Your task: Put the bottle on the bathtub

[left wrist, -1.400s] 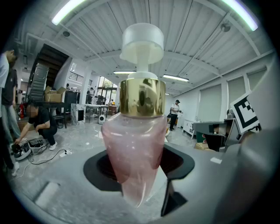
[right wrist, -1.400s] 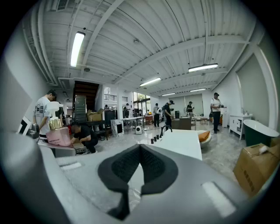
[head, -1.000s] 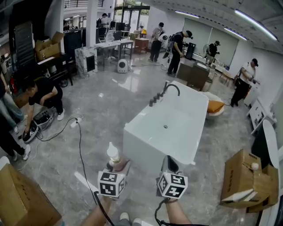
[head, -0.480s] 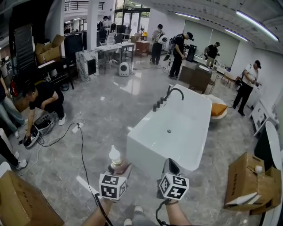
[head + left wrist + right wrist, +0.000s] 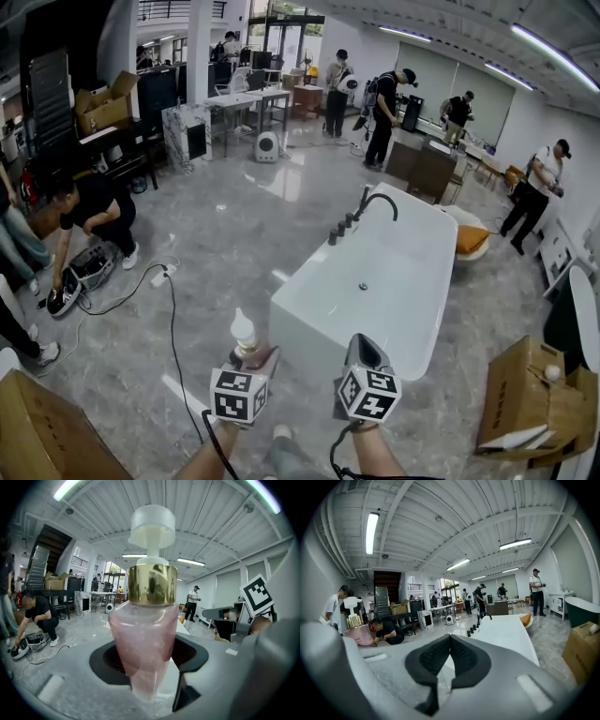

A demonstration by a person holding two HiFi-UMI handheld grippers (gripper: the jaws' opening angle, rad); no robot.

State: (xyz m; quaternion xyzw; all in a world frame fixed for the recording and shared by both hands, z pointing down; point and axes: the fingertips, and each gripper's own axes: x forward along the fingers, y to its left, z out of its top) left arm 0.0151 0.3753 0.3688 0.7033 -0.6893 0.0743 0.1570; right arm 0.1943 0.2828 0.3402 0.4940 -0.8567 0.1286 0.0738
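My left gripper (image 5: 253, 356) is shut on a pink pump bottle (image 5: 244, 337) with a gold collar and white pump head; it stands upright between the jaws (image 5: 149, 634). A white freestanding bathtub (image 5: 375, 272) with a black faucet (image 5: 375, 202) lies ahead and to the right, its near end just beyond both grippers. My right gripper (image 5: 361, 352) hovers before the tub's near end, shut and empty, its pads (image 5: 450, 656) pressed together. The bathtub (image 5: 506, 630) stretches away past them.
A cardboard box (image 5: 525, 398) stands on the floor at the right and another (image 5: 42, 431) at the lower left. A person (image 5: 94, 211) crouches at the left beside a cable (image 5: 169, 309) running across the grey floor. Several people stand at the far end.
The view has moved forward slightly toward the bathtub. Both grippers keep their places in view, the left still holding the bottle.
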